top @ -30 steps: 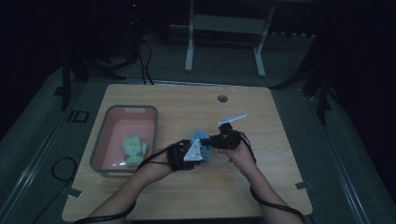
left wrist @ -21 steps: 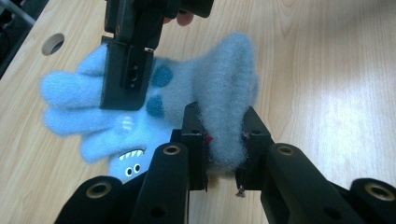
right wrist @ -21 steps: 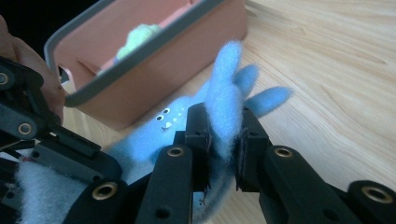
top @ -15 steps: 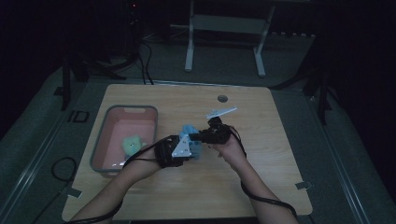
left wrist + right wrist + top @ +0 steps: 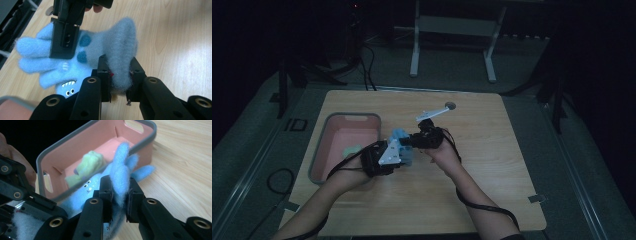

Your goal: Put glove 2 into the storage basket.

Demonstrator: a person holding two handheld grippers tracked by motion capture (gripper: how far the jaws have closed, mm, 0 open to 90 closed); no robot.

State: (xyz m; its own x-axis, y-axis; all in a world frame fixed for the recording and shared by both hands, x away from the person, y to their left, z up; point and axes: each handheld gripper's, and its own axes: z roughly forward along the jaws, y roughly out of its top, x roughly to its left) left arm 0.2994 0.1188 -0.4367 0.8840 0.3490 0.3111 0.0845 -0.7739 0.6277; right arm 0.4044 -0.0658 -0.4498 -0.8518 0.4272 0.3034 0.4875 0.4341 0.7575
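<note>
You are gripping the blue glove (image 5: 82,57) with both the left gripper (image 5: 120,75) and right gripper (image 5: 119,192); the green glove (image 5: 87,166) is already lying in the pink bin (image 5: 319,150) at nine o'clock; the blue one is still awaiting placement.

Black jaws, brass-ringed screws, trailing cables

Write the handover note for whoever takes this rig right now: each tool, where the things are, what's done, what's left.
Left tool: shut on the blue fuzzy glove, pinching its cuff end.
Right tool: shut on a finger of the same glove.
The glove hangs between both tools above the wooden table, just right of the pink bin.
A green fuzzy glove already lies inside the bin.
Done: the green one is in, the blue one is lifted.
Left, most likely: carry the blue glove over the rim, open both tools and let it drop in.
</note>
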